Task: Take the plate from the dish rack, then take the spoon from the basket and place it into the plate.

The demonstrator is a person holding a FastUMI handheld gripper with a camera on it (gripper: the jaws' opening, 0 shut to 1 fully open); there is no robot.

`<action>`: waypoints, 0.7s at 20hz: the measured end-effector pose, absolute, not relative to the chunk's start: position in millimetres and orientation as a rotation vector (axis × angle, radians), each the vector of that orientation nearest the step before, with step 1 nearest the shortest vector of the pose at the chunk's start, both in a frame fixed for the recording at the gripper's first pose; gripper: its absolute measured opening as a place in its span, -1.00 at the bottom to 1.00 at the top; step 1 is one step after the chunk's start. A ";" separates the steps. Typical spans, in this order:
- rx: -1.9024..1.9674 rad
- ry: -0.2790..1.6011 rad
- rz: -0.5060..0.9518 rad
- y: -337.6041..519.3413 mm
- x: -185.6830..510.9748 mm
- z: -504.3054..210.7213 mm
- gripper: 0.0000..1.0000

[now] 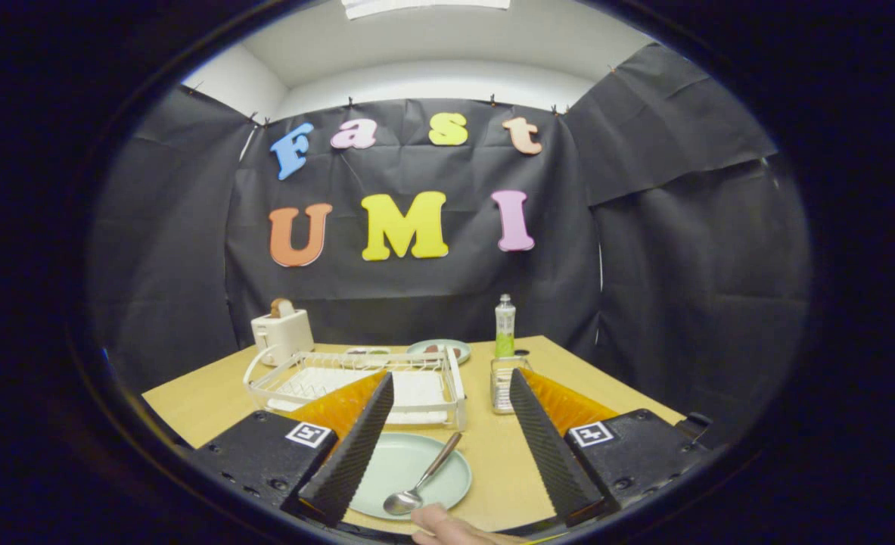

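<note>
The tongs are hanging released above the wooden surface, their 2 fingers spread wide and gripping nothing. Between them the pale green plate is lying flat on the surface, and the spoon is resting inside it, handle pointing toward the white dish rack beyond. The small basket is standing just beside the rack.

Black cloth wall behind wooden table, folds on both sides. White ceiling above cloth, bright light panel at top. Table surface evenly lit.
</note>
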State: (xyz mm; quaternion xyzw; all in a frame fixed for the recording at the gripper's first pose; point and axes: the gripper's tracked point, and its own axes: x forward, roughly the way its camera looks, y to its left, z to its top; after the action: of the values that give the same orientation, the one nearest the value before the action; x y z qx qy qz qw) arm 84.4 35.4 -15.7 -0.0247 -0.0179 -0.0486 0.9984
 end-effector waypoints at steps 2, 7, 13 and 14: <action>-0.043 -0.055 -0.075 39.0 66.6 -1.2 1.00; -0.049 -0.062 -0.021 48.9 24.9 23.7 1.00; -0.034 -0.032 -0.010 48.8 -9.6 29.6 1.00; -0.033 -0.028 0.005 52.2 -13.9 29.7 1.00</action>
State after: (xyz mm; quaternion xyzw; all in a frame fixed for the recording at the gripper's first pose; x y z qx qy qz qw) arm -13.9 52.2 29.7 -0.0165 -0.0141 0.0024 0.9998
